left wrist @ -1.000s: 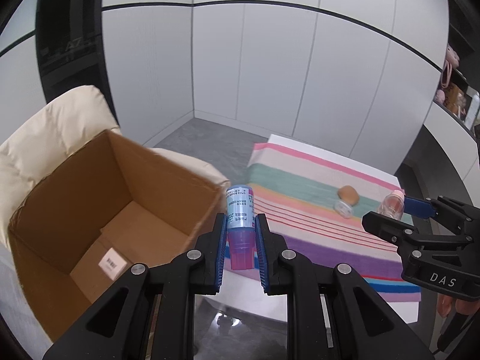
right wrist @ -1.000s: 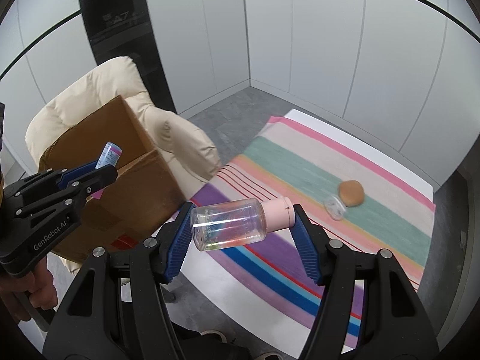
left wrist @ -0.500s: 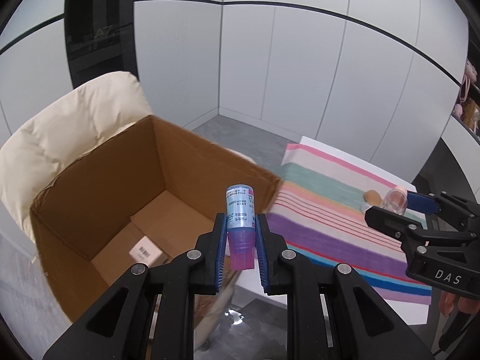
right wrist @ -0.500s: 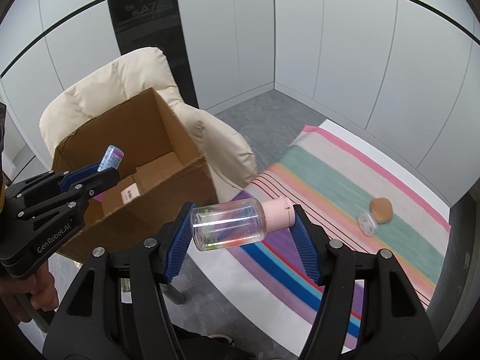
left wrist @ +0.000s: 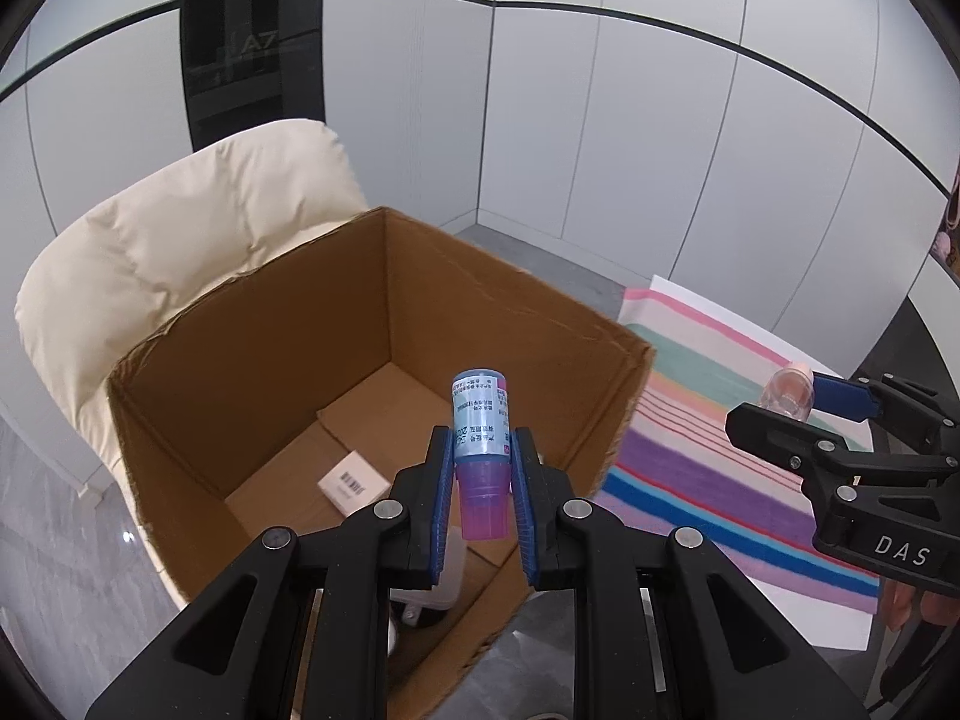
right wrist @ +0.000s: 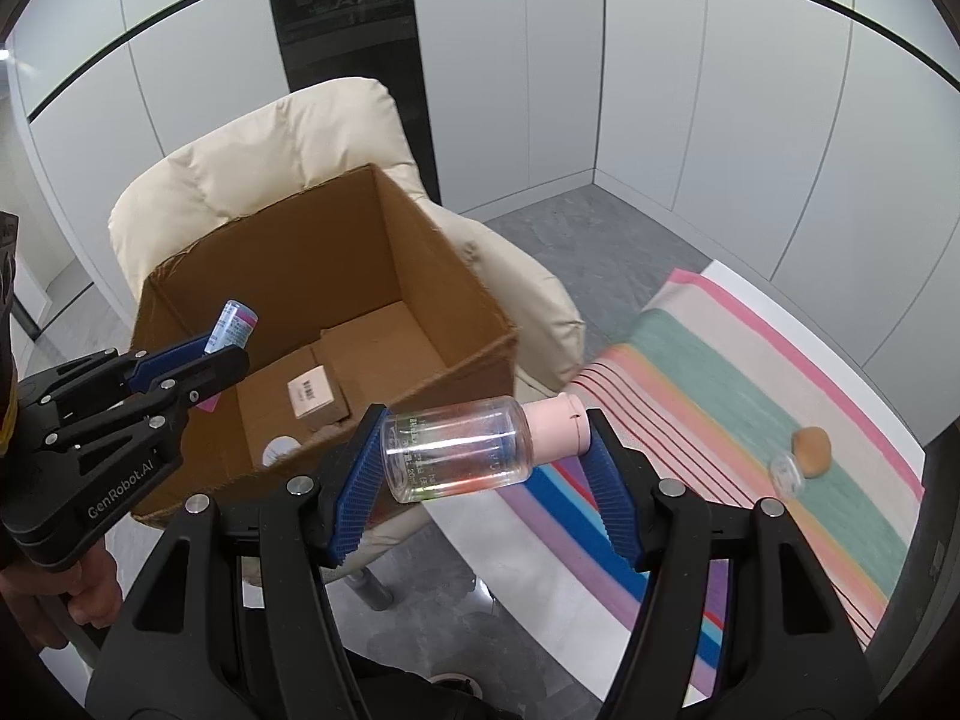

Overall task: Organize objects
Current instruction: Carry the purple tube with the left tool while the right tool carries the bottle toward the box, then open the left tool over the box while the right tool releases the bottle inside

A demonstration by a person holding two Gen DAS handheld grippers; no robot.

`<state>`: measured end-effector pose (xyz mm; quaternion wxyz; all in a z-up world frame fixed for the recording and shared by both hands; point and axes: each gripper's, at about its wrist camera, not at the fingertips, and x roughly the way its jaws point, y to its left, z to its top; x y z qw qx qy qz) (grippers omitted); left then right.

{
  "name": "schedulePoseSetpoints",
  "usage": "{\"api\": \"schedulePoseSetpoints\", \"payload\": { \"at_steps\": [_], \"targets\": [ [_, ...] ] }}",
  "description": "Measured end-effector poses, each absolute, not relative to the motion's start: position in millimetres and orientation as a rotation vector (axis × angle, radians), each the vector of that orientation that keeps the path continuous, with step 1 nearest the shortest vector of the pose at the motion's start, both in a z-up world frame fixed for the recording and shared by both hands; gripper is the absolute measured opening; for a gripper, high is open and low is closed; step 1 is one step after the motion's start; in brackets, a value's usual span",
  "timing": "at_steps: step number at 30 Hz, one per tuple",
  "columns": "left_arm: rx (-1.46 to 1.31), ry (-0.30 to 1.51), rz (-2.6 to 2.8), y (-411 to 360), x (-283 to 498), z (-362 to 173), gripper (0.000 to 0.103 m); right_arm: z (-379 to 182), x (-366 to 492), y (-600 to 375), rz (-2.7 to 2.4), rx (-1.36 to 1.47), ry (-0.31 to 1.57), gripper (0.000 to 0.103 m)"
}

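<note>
In the left wrist view, the left gripper (left wrist: 482, 483) is clamped on a small tube (left wrist: 480, 450) with a purple cap. The tube's long axis runs straight out along the fingers: purple cap back between the blue pads, blue end pointing forward and away. A pale blue label wraps its body with small print too fine to read. Beyond and below the jaws lies an open cardboard box (left wrist: 516, 294) resting on a cream padded chair (left wrist: 180, 240). On the box floor, left of the jaws, sits a small carton (left wrist: 353, 480) bearing a barcode. Off to the right of the jaws is a striped cloth (left wrist: 708, 450), and the right gripper's body there reads "DAS". The dark panel on the far wall reads "A7".

In the right wrist view, the right gripper (right wrist: 483, 453) is clamped end to end on a clear bottle (right wrist: 459, 450) with a pink cap. The bottle lies crosswise between the pads, long axis from finger to finger, base at the left pad, cap at the right. Faint print on its side cannot be read. Left of the jaws, the left gripper's body reads "GenRobot.AI". To the right of the jaws, on the cloth, a brown rounded object (right wrist: 811, 450) touches a small clear item (right wrist: 787, 474).
</note>
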<state>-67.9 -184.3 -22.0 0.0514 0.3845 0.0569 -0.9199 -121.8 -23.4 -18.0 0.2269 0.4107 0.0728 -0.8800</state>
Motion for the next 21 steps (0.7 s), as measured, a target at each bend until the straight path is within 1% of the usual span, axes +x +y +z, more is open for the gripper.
{"api": "schedulePoseSetpoints", "payload": {
  "at_steps": [4, 5, 6, 7, 8, 9, 12, 13, 21],
  "targets": [
    [1.182, 0.163, -2.783, -192.0, -63.9, -26.3, 0.02, -19.2, -120.2, -40.5, -2.401, 1.123, 0.22, 0.066],
    [1.18, 0.146, -2.773, -193.5, -61.8, -26.7, 0.026, -19.5, -119.9, -46.1, -2.395, 1.12, 0.226, 0.066],
    [1.165, 0.113, -2.756, -194.4, -59.0, -26.2, 0.041, -19.2, -119.7, -48.6, -2.392, 1.117, 0.229, 0.066],
    [1.147, 0.096, -2.747, -196.2, -56.0, -25.0, 0.053, -19.1, -119.6, -52.5, -2.389, 1.114, 0.233, 0.066],
    [1.127, 0.086, -2.735, -198.2, -52.6, -23.4, 0.078, -18.9, -119.5, -57.5, -2.384, 1.108, 0.239, 0.066],
    [1.093, 0.078, -2.715, -201.5, -47.4, -20.2, 0.093, -19.4, -119.8, -60.7, -2.38, 1.105, 0.245, 0.066],
    [1.027, 0.067, -2.693, -211.5, -37.2, -12.6, 0.101, -20.0, -122.4, -65.7, -2.373, 1.11, 0.241, 0.066],
    [1.013, 0.062, -2.682, -216.0, -33.9, -10.6, 0.103, -20.1, -123.2, -68.3, -2.367, 1.111, 0.237, 0.066],
    [0.994, 0.15, -2.611, -260.6, -14.0, -8.4, 0.103, -20.2, -121.1, -101.0, -2.324, 1.093, 0.253, 0.066]
  ]
}}
